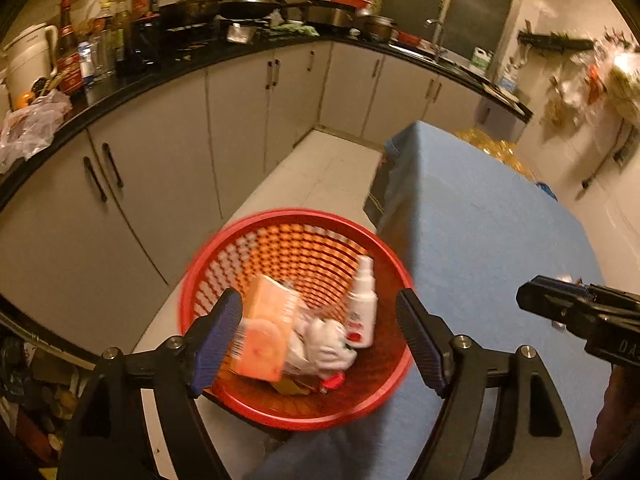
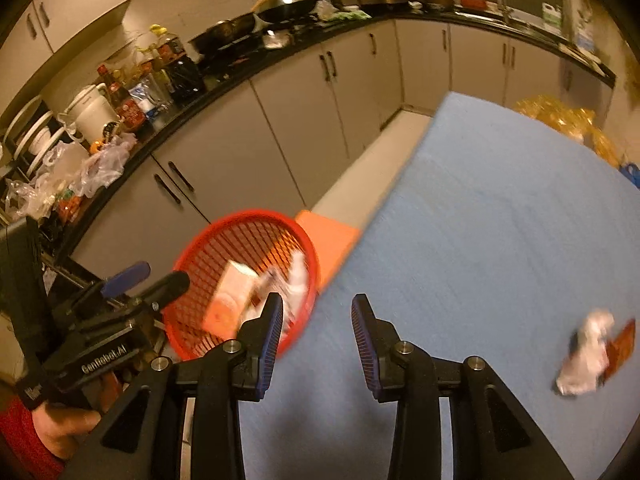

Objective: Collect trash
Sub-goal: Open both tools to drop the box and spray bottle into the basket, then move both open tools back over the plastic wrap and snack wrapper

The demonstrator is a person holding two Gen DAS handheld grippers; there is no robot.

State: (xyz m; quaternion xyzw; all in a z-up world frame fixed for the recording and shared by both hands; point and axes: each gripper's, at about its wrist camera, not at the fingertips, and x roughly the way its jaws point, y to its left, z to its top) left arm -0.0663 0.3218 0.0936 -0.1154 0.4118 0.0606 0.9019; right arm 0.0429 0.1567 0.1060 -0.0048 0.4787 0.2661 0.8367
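Observation:
A red mesh basket stands beside the blue table. In it lie an orange box, a white spray bottle and crumpled white paper. My left gripper is open above the basket, holding nothing. My right gripper is open and empty over the table's left edge, next to the basket. A crumpled white wrapper with a red-brown packet lies on the table at the right. The right gripper also shows in the left wrist view.
A black kitchen counter with bottles, pans and plastic bags curves along the back over white cabinets. An orange stool stands under the basket. Yellow bags lie behind the table. White tiled floor runs between table and cabinets.

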